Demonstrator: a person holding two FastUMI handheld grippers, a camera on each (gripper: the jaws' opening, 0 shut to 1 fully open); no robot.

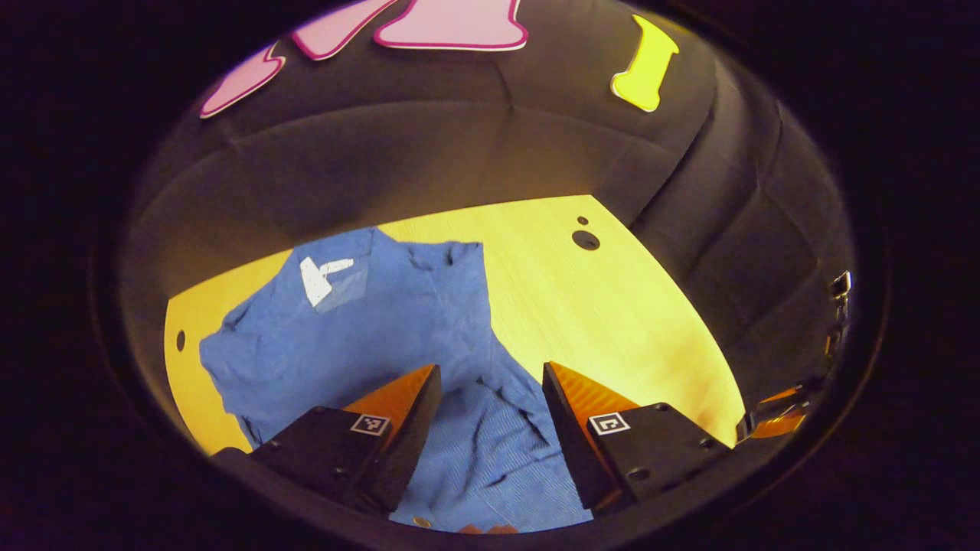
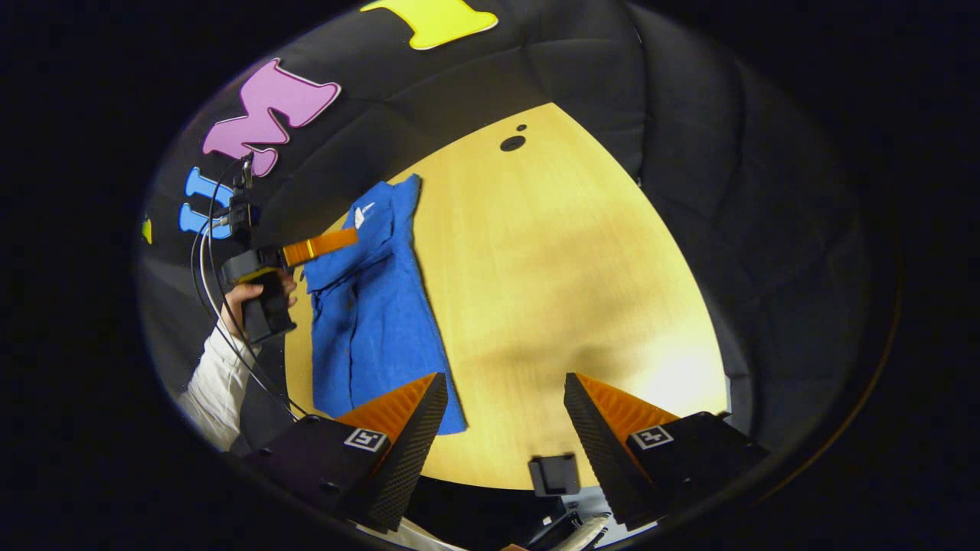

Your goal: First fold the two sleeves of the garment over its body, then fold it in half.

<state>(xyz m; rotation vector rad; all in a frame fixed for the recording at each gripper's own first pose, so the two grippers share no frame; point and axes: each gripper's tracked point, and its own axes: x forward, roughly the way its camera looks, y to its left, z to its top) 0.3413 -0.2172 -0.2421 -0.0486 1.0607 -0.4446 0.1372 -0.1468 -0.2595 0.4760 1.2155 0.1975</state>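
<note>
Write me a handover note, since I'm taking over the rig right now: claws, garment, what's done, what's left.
Left claw: open, holding nothing, poised over the near part of the blue garment; in the right gripper view it hangs above the garment's left edge.
Right claw: open, holding nothing, over bare wooden table to the garment's right.
Garment: lies on the table as a narrow strip, no sleeve sticking out, so the sleeves look folded in.
Left: likely the fold in half. Check the sleeves first.

The garment (image 2: 375, 321) lies flat on the desk (image 2: 574, 291), toward its left side in the right gripper view, with the left gripper (image 2: 325, 245) over its edge.
</note>
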